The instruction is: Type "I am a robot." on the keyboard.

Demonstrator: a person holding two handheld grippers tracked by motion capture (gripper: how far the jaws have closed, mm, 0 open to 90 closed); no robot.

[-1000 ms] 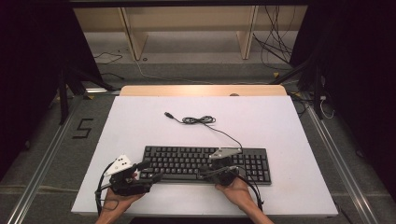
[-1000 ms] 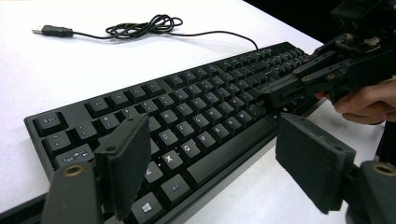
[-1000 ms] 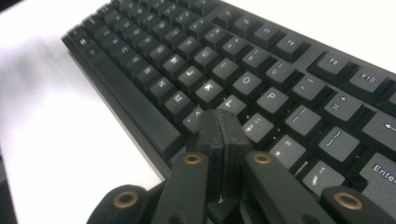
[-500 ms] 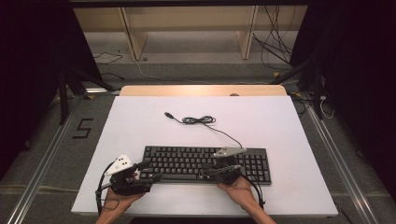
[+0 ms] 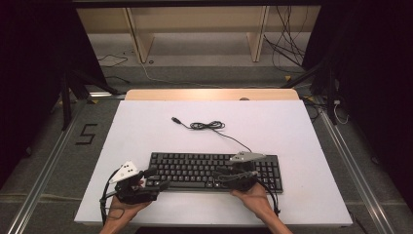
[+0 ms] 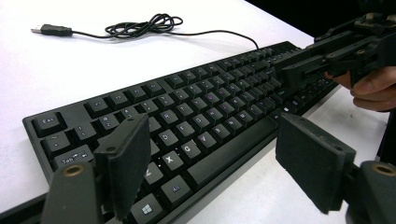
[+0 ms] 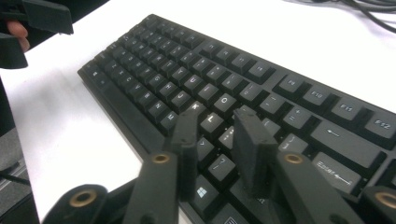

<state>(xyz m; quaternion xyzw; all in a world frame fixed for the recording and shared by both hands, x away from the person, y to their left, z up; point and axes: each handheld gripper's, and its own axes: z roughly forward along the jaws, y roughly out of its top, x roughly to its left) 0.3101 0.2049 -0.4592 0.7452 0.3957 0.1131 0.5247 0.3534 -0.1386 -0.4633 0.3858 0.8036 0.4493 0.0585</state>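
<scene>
Lab, black curtains (image 5: 34, 73), floor rails (image 5: 44, 165)

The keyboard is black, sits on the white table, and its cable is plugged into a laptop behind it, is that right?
Not quite. The keyboard is black and on the white table, but its cable lies loose, its plug free on the table, as the high view shows.

Cable (image 5: 209, 126) across open tabletop (image 5: 302, 126)

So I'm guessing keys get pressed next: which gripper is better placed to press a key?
Probably the right gripper: its narrow-set jaws sit directly over the keyboard keys. The left gripper gapes wide across the front edge.
</scene>
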